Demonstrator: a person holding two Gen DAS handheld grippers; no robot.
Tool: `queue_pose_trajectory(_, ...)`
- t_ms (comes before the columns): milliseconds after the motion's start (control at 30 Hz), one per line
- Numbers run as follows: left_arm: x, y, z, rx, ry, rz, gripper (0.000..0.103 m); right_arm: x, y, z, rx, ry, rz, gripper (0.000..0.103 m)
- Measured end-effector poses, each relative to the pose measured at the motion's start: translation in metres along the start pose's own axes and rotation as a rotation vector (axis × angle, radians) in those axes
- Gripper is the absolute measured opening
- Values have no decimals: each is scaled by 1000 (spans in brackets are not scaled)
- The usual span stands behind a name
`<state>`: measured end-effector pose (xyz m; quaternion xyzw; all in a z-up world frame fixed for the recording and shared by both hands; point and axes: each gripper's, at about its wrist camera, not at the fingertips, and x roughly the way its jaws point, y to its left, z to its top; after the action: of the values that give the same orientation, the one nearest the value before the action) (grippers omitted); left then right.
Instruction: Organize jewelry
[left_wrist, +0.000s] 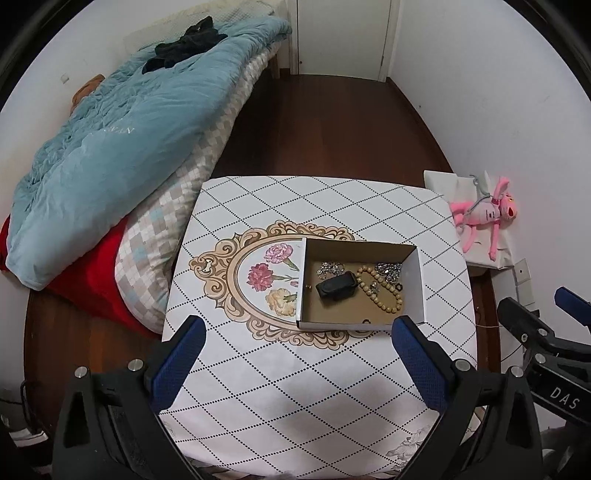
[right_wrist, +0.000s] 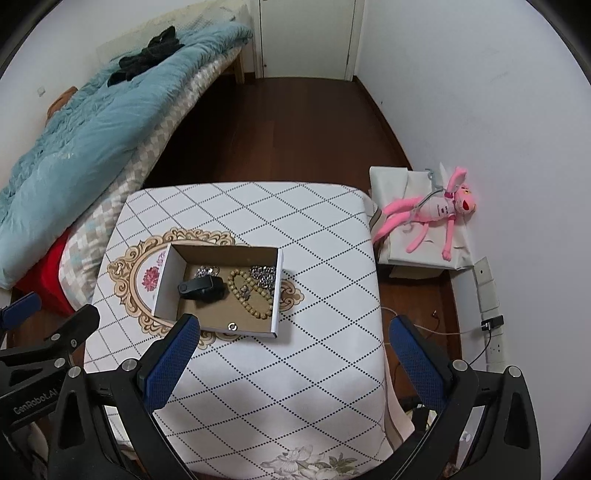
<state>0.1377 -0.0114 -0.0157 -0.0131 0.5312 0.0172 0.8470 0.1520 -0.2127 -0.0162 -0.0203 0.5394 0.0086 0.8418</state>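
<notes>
An open cardboard box stands on the table with the patterned cloth. Inside lie a black band, a wooden bead bracelet, silver chains, a silver piece and a small ring. My left gripper is open and empty, in front of the box. My right gripper is open and empty, at the box's near right corner.
A bed with a blue quilt lies to the left. A pink plush toy rests on a white box at the right wall. Cables and a power strip lie on the wooden floor.
</notes>
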Motion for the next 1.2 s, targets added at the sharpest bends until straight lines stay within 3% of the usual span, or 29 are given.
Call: queue_pose_trajectory(1200, 7, 6, -2, -4, 12, 31, 103, 4, 0, -5, -14, 29, -13, 103)
